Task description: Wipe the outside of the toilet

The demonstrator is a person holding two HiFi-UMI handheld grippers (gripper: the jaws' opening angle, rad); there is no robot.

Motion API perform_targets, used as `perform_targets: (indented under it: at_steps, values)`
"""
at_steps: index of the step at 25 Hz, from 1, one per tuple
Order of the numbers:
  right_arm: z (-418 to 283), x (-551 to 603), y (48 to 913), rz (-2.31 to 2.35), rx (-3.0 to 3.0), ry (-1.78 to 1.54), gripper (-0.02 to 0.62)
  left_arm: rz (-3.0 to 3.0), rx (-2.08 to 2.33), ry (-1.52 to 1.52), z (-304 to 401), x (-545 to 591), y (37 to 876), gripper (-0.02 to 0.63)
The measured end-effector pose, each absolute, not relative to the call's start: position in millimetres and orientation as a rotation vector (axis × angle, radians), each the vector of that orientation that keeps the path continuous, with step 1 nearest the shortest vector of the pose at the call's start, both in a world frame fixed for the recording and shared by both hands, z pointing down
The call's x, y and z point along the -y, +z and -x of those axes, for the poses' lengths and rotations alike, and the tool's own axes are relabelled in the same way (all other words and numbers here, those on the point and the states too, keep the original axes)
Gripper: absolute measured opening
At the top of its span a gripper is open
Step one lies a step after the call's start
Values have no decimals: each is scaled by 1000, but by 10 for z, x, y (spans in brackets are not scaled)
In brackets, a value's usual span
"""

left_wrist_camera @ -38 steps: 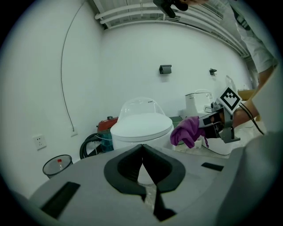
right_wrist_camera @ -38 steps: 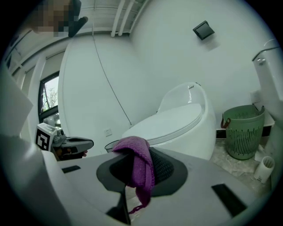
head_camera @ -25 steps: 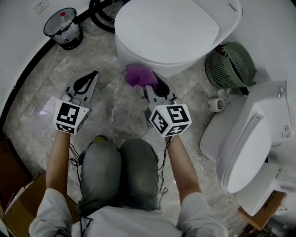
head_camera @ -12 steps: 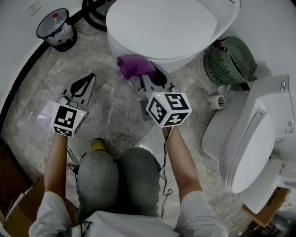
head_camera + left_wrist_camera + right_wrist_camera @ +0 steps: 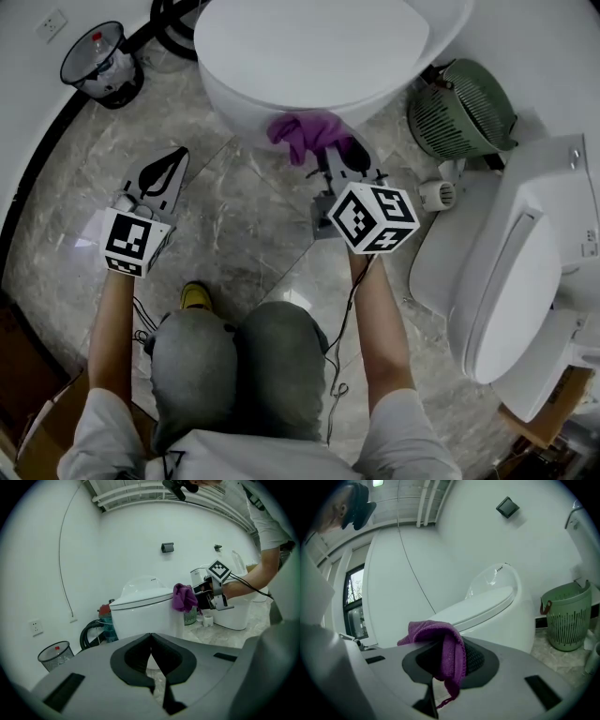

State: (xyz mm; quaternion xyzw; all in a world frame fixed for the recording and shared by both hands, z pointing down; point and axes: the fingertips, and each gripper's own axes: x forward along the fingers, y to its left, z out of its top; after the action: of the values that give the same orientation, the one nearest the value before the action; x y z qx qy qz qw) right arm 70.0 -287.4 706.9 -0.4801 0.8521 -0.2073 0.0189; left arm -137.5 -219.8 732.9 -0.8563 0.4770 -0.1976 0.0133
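A white toilet [image 5: 309,56] with its lid down fills the top of the head view. My right gripper [image 5: 342,155] is shut on a purple cloth [image 5: 307,133], and the cloth lies against the lower front of the toilet bowl. In the right gripper view the purple cloth [image 5: 440,646] drapes over the jaws with the toilet [image 5: 497,616] just beyond. My left gripper [image 5: 161,178] hangs over the marble floor to the left, shut and holding nothing. From the left gripper view the toilet [image 5: 145,616], the cloth [image 5: 183,597] and the right gripper [image 5: 202,595] stand ahead.
A second white toilet [image 5: 506,291] stands at the right. Between the two toilets sits a green basket [image 5: 464,117] and a small white cup [image 5: 437,195]. A wire bin [image 5: 98,61] with a bottle and a black hose [image 5: 173,19] are at the upper left. My knees [image 5: 239,361] are below.
My right gripper has carried the purple cloth to the right along the toilet's front. The left gripper has barely moved.
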Motion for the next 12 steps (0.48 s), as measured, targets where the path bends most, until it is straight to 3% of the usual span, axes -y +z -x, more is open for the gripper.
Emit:
perform_targets:
  at_steps: [12]
  values:
    - [-1345,3116,7297,1706,-2496,-672,95,2689,-1454,-621,1266,2283,7460,17]
